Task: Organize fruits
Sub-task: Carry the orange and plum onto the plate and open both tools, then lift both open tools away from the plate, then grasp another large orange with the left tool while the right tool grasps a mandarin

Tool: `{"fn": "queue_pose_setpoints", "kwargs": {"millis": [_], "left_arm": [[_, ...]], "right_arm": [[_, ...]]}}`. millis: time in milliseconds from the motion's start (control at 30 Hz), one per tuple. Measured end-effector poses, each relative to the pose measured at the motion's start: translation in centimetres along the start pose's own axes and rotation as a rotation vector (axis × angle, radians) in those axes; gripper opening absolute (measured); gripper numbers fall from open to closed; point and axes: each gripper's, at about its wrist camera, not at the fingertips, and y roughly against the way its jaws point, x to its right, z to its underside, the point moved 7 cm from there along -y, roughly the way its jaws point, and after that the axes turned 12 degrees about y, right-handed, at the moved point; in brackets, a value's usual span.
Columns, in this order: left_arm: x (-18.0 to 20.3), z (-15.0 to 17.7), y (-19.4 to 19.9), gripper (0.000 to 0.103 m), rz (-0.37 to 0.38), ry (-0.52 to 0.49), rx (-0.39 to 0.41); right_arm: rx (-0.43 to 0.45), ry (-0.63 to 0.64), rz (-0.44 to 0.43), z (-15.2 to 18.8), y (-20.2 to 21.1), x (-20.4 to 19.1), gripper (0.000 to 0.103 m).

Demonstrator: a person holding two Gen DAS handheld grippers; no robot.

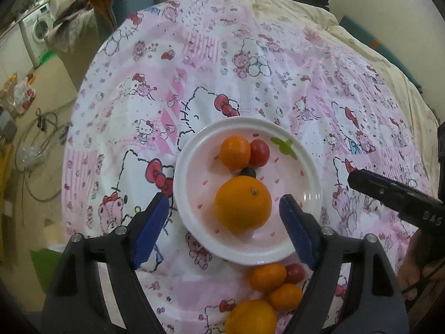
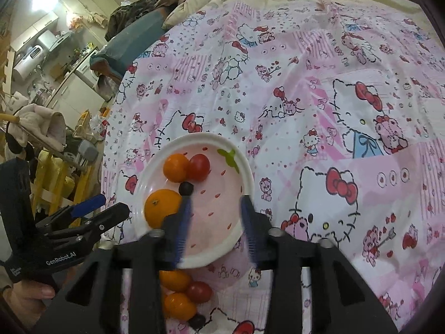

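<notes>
Orange fruit [image 1: 266,277] waits off the plate [image 1: 192,150] near the bed's edge, so both wide, empty tongs, left [image 1: 224,213] and right [image 2: 215,204], should squeeze softly.

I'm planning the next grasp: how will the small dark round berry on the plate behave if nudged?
The small dark round berry looks spherical, so it will probably roll on the smooth white plate. Being tiny, it may slip between open fingers.
</notes>
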Motion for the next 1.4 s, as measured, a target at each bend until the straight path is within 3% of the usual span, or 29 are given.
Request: {"fn": "queue_pose_setpoints", "kwargs": {"millis": [33,233,500,733,833,1067,1333,1400], "left_arm": [[0.0,0.2,0.3,0.079,-0.002,-0.005,0.004],[-0.2,1.0,2.8,0.079,0.002,-0.034,0.047],[-1.1,4.0,4.2,0.079,0.016,-0.014,0.000],[-0.8,6.9,4.8,0.079,0.122,0.045,-0.106],[-1.1,8.3,4.2,0.079,0.094,0.041,-0.142],[-0.6,13.0,0.2,0.077,0.053,0.008,-0.366],[0.9,14.9,-1.3,0.076,0.023,-0.043,-0.408],[0.8,14.9,-1.6,0.062,0.016,-0.048,-0.417]], "right_arm": [[0.008,-0.006,0.002,0.1,0.4,-0.1,0.065],[0.031,0.000,0.009,0.9,2.7,-1.4,0.065],[0.014,-0.019,-0.010,2.9,4.4,-2.8,0.065],[-0.037,-0.081,-0.049,6.7,3.4,-2.9,0.065],[-0.051,-0.119,-0.046,8.2,3.4,-2.4,0.066],[-0.059,-0.192,-0.039,9.2,3.5,-0.6,0.066],[-0.071,-0.204,-0.043,9.1,3.0,-0.4,0.066],[-0.075,-0.202,-0.049,9.1,2.9,-0.6,0.066]]}}
